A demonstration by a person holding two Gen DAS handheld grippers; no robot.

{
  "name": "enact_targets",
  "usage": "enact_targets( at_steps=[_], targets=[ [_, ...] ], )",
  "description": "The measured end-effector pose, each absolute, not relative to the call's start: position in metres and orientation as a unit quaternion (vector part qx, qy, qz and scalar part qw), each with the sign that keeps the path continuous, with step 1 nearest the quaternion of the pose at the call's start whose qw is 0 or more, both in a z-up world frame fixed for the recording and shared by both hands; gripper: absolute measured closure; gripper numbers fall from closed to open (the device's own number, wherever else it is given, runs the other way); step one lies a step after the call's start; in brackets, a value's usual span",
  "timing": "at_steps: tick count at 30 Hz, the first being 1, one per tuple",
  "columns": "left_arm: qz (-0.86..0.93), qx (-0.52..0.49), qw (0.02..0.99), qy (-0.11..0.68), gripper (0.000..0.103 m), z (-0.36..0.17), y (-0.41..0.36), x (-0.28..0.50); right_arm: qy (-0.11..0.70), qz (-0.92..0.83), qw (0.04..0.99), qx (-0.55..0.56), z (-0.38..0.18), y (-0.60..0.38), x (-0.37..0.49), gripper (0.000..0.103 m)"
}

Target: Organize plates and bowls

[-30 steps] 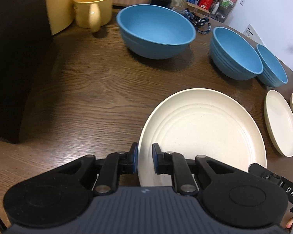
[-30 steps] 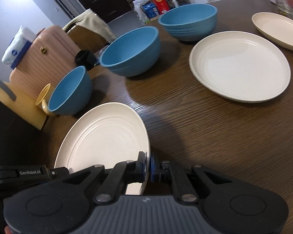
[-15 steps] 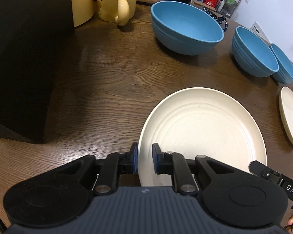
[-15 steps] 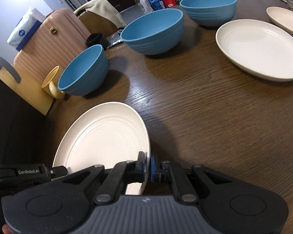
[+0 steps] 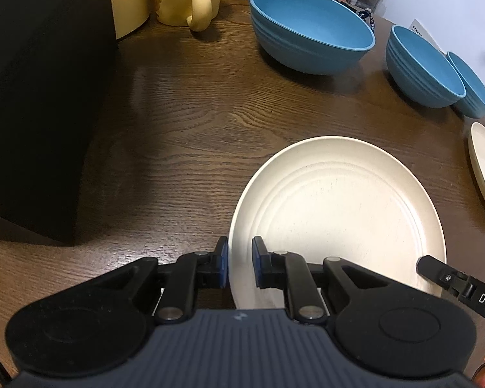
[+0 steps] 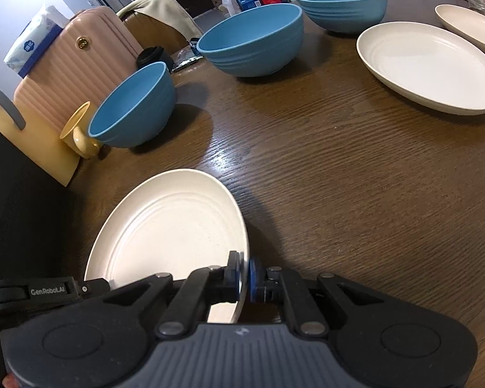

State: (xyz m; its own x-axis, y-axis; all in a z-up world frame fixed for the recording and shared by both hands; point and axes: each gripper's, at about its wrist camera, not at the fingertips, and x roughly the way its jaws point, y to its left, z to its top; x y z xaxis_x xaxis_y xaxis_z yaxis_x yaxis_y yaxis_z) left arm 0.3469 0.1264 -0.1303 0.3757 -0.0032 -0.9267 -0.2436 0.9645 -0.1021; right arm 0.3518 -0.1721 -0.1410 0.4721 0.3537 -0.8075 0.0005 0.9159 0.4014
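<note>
**Two claws, one plate**

The big brown table (image 6: 355, 177) holds lots of dishes. Biggest are the three blue bowls: a wide one (image 5: 310, 29), a middle one (image 5: 423, 68) and a small one (image 5: 472, 87) way out on the R edge of the left view. They sit apart, not stacked yet.

Next, the cream plates. One big plate (image 6: 426, 64) lies flat far off w/ another plate (image 6: 468, 29) just behind it. The plate in hand (image 5: 336, 213) is close, near the table edge, between both claws.

The right gripper (image 6: 243, 274) is pinched tight on that plate's rim. The left gripper (image 5: 239, 265) has the rim between its pads (image 5: 222, 266), but there's a gap on the inner side, so it's not squeezing yet.

The plate looks light, stiff & smooth, prob. slippery. Best to hold it by the thin rim, one claw each side, so it can't tip. It likely goes onto the other plates.
</note>
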Motion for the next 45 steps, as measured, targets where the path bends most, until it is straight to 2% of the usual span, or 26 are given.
enact_targets(
  at_steps=[14, 17, 19, 20, 22, 23, 25, 28, 29, 31, 45],
  targets=[
    [0.055, -0.098, 0.825, 0.554, 0.086, -0.131, 0.126, 0.347, 0.509, 0.085, 0.839, 0.176, -0.147, -0.168, 0.352, 0.093],
    [0.055, -0.095, 0.827, 0.551, 0.073, -0.130, 0.128, 0.346, 0.506, 0.076, 0.841, 0.176, -0.145, -0.169, 0.351, 0.089],
    [0.060, -0.094, 0.831, 0.545, 0.058, -0.127, 0.131, 0.345, 0.502, 0.074, 0.844, 0.176, -0.142, -0.170, 0.350, 0.079],
    [0.060, -0.095, 0.833, 0.542, 0.055, -0.125, 0.133, 0.345, 0.499, 0.072, 0.846, 0.176, -0.141, -0.171, 0.349, 0.075],
    [0.063, -0.093, 0.836, 0.536, 0.039, -0.121, 0.136, 0.343, 0.493, 0.069, 0.849, 0.177, -0.137, -0.174, 0.347, 0.049],
    [0.065, -0.092, 0.839, 0.532, 0.034, -0.118, 0.137, 0.341, 0.490, 0.067, 0.851, 0.177, -0.136, -0.175, 0.346, 0.043],
    [0.067, -0.090, 0.845, 0.522, 0.019, -0.113, 0.138, 0.339, 0.485, 0.063, 0.855, 0.175, -0.132, -0.178, 0.344, 0.028],
    [0.067, -0.089, 0.852, 0.512, 0.005, -0.106, 0.139, 0.334, 0.479, 0.057, 0.859, 0.170, -0.126, -0.180, 0.339, 0.013],
    [0.066, -0.091, 0.854, 0.508, 0.002, -0.104, 0.140, 0.333, 0.477, 0.056, 0.861, 0.167, -0.125, -0.180, 0.338, 0.012],
    [0.068, -0.091, 0.859, 0.499, 0.000, -0.100, 0.141, 0.329, 0.474, 0.053, 0.864, 0.162, -0.121, -0.180, 0.334, 0.001],
    [0.050, -0.097, 0.878, 0.466, 0.000, -0.075, 0.140, 0.306, 0.457, 0.047, 0.879, 0.129, -0.096, -0.176, 0.307, 0.000]
  ],
)
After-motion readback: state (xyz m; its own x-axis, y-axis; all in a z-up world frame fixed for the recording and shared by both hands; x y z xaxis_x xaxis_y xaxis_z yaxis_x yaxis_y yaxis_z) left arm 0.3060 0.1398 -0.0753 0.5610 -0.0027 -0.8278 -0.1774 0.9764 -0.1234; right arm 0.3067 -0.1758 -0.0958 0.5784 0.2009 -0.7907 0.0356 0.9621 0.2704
